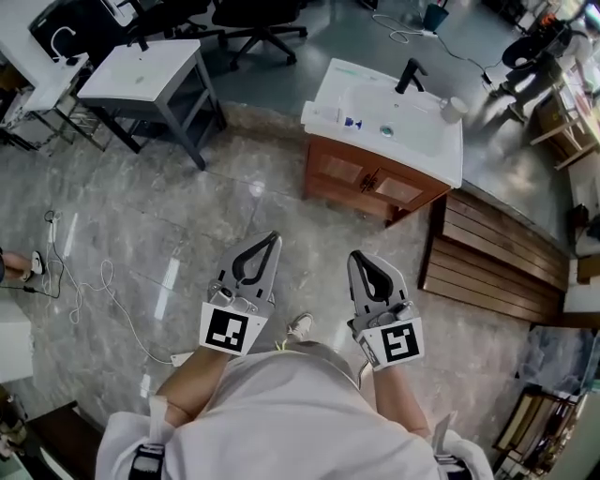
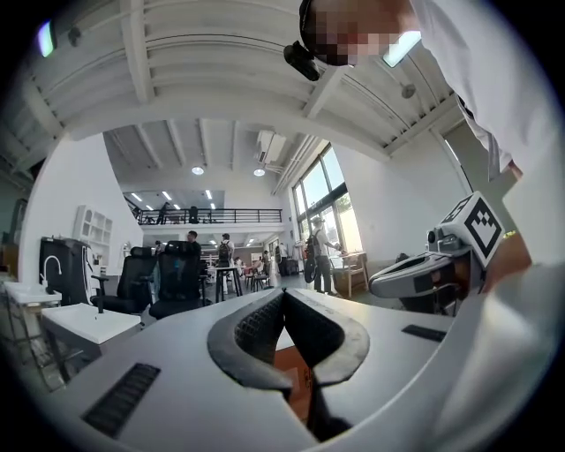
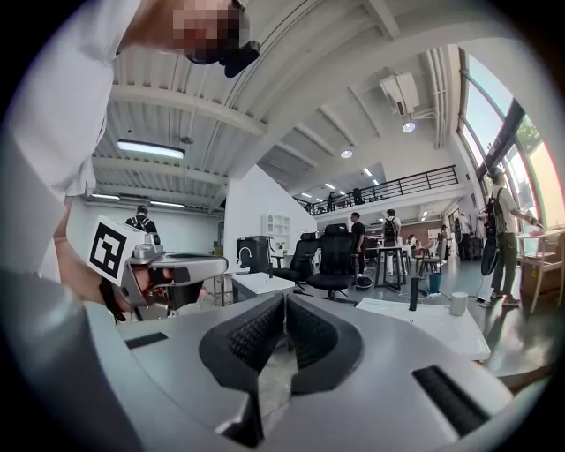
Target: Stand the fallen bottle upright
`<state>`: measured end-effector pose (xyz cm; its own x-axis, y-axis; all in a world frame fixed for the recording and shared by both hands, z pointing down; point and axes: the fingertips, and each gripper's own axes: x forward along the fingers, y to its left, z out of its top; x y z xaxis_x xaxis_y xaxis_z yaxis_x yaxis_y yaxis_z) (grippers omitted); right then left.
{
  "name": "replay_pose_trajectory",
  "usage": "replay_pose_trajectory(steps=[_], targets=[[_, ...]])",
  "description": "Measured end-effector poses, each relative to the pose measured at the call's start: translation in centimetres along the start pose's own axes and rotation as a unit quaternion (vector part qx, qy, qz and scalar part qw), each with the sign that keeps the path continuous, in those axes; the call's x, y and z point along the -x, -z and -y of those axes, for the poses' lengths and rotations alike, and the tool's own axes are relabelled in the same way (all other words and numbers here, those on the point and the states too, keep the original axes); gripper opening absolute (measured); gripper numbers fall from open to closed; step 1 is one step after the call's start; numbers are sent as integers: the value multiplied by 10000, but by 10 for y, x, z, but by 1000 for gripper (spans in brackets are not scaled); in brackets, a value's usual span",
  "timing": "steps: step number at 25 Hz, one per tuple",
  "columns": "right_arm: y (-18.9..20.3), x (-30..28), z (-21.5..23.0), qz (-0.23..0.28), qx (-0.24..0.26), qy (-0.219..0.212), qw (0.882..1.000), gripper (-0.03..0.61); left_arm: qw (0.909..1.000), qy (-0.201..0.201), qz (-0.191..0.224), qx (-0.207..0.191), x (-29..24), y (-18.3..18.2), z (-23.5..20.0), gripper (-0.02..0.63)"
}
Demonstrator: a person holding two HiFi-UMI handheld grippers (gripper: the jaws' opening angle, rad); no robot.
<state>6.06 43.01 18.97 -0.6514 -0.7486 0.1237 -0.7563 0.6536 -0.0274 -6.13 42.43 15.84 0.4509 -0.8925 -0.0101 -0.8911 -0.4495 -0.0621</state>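
A wooden vanity with a white sink top stands ahead of me in the head view, with a black tap and a pale cup on it. On the top's left part lies a small pale thing with a blue mark; it is too small to tell whether it is the bottle. My left gripper and right gripper are held side by side over the marble floor, well short of the vanity. Both are shut and empty; the left gripper view and right gripper view show the pads touching.
A grey table and black office chairs stand at the far left. Dark wooden planks lie right of the vanity. A white cable trails over the floor at my left. People stand far back in the hall.
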Motion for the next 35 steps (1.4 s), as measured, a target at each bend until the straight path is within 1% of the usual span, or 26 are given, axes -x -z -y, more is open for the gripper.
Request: replay_pose_trajectory(steps=[3, 5, 10, 15, 21, 25, 30, 35], targets=[[1, -5, 8, 5, 29, -86, 10000, 37, 9999, -81, -44, -39, -12, 4, -1, 17], [3, -13, 17, 4, 20, -75, 10000, 37, 10000, -50, -62, -56, -25, 9, -4, 17], [9, -42, 47, -132, -105, 179, 9997, 37, 9997, 182, -127, 30, -71, 28, -24, 17], [13, -106, 83, -280, -213, 374, 9987, 37, 9988, 388, -272, 159, -136, 49, -71, 17], [-5, -198, 117, -368, -173, 511, 9979, 37, 9971, 684, -249, 240, -215, 55, -137, 17], [-15, -240, 131, -378, -148, 639, 9971, 37, 9957, 842, -254, 286, -251, 60, -172, 17], [-12, -270, 145, -526, -158, 794, 9953, 37, 9934, 1067, -264, 316, -282, 68, -196, 17], [-12, -282, 165, -553, -177, 953, 9938, 37, 9914, 1244, -292, 286, -307, 74, -198, 17]])
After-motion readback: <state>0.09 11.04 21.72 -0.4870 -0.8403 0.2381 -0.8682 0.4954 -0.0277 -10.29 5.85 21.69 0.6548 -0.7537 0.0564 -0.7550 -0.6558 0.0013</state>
